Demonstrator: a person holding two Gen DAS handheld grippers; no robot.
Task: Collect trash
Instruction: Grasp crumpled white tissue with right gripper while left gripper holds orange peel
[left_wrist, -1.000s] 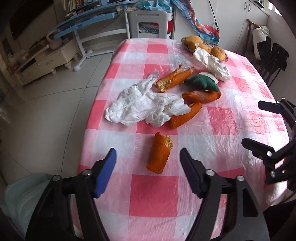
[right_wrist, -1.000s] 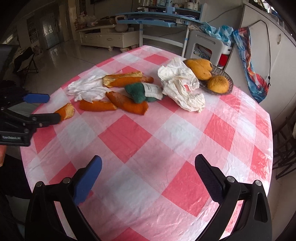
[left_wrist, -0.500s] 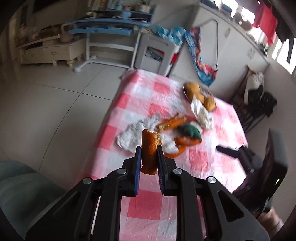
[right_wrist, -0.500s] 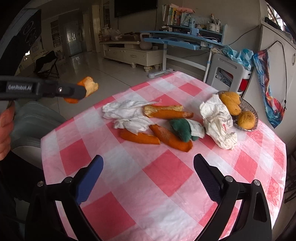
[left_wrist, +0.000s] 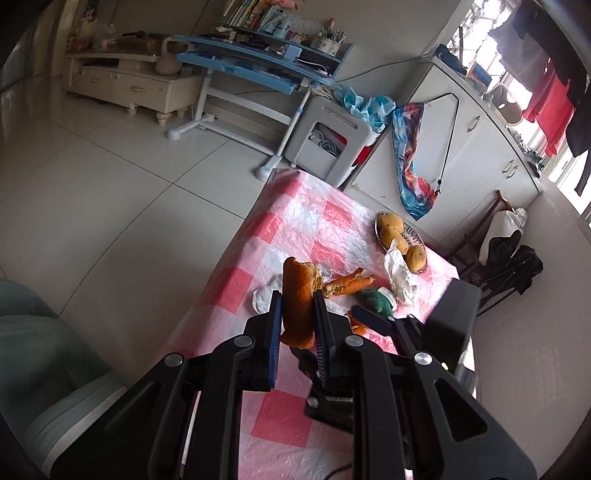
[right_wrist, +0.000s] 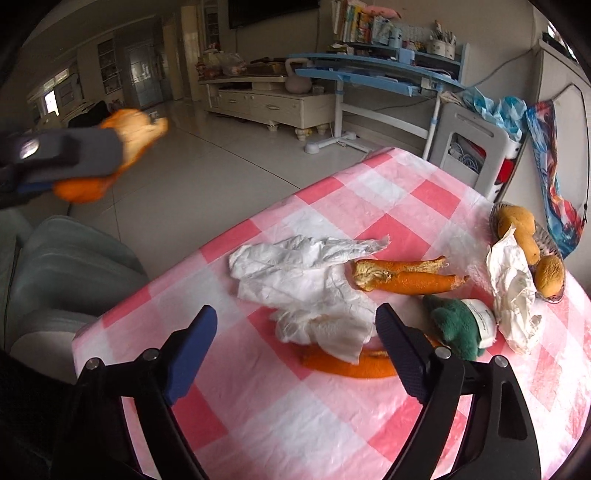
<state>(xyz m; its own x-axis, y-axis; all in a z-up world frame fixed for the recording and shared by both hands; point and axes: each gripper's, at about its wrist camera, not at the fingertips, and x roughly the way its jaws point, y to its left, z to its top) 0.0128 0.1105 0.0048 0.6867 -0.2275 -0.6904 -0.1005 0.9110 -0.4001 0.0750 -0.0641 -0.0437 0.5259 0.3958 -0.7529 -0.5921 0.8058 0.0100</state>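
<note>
My left gripper (left_wrist: 295, 325) is shut on an orange peel piece (left_wrist: 298, 295) and holds it upright above the table's near left edge. The same peel piece (right_wrist: 122, 147) shows blurred at upper left in the right wrist view. My right gripper (right_wrist: 295, 343) hangs over the table with its jaws closing; nothing is pressed between them. Beyond its fingers lie crumpled white tissue (right_wrist: 306, 280), a long orange peel (right_wrist: 354, 363) partly under the tissue, and two more peel strips (right_wrist: 406, 277). A green wrapper (right_wrist: 458, 325) lies to the right.
A pink-checked tablecloth (right_wrist: 295, 424) covers the table. A basket of fruit (right_wrist: 532, 240) and a crumpled white bag (right_wrist: 513, 291) sit at far right. A pale green bin (right_wrist: 70, 266) stands on the floor left of the table. A blue desk (left_wrist: 255, 70) stands behind.
My left gripper shut on the peel piece and lifted it off the table toward the left. My right gripper moved in over the tissue and peels, its jaws narrowing.
</note>
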